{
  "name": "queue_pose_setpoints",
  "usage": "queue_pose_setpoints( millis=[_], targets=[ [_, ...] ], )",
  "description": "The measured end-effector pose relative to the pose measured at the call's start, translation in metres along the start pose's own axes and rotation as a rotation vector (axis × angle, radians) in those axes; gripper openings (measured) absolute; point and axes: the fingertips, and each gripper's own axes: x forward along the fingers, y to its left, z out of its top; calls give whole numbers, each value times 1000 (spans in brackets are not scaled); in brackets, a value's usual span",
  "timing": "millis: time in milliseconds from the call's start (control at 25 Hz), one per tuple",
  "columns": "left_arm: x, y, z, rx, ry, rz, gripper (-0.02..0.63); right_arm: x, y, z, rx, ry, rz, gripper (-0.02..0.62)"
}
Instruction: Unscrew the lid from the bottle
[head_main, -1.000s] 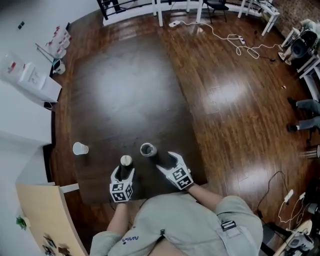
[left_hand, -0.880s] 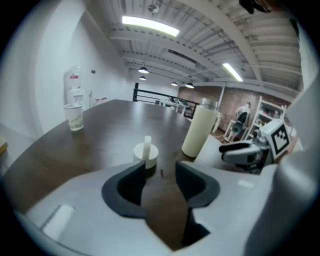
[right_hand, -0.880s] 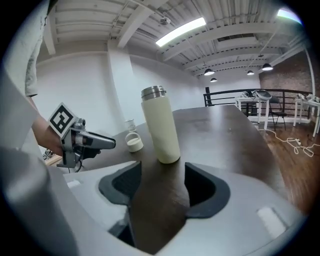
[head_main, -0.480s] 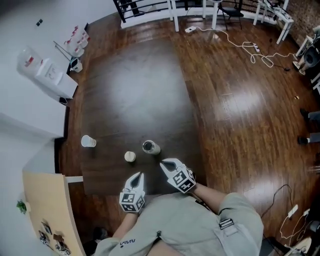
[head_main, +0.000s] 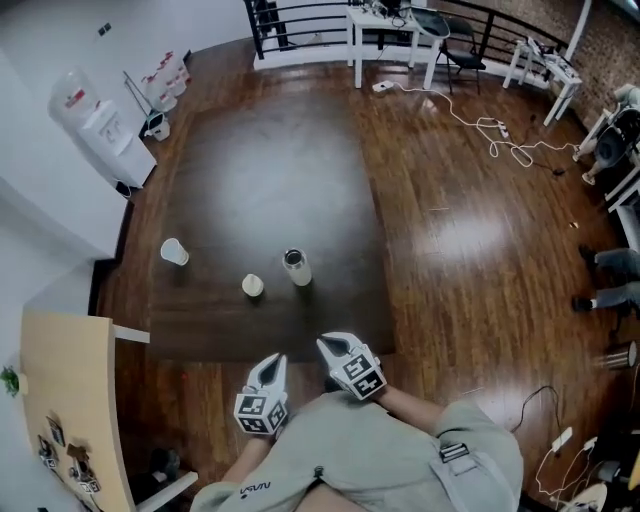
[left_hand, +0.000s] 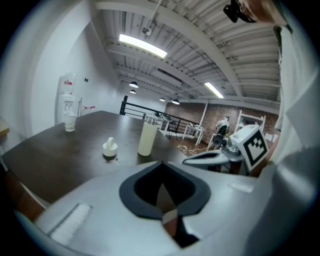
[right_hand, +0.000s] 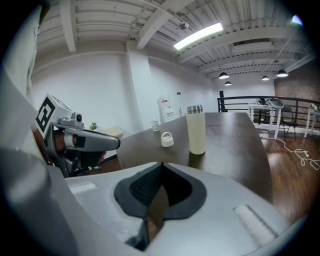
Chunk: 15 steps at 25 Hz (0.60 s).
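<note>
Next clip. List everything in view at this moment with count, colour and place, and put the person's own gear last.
table: one, dark brown, middle of the room
bottle: one, cream with a metal neck, upright on the table's near part, no lid on it
lid: one, white, on the table left of the bottle, apart from it
cup: one, pale translucent, near the table's left edge
water dispenser: one, white, by the left wall
cable: one, white, on the wood floor beyond the table
left claw: one, white with a black-and-white marker cube, shut and empty, by the table's near edge
right claw: one, same colours, shut and empty, beside the left one
</note>
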Motion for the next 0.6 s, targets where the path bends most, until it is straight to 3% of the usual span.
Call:
queue_pose_setpoints(
  millis=[160,320,480,600],
  targets=[
    [-21,-30,-25,-58,13,-18,3,-39,28,-9,28,13,-3,0],
    [-39,-58,-21,-60,-25,-40,2,-65,38,-12,-7,27,5,0],
    [-57,-62,-7,-53,-79,29,3,-78,26,9,21,-35,11,0],
    [-73,-70,11,-77,-166,90,2,-98,20,33,25,-88,24,0]
  ],
)
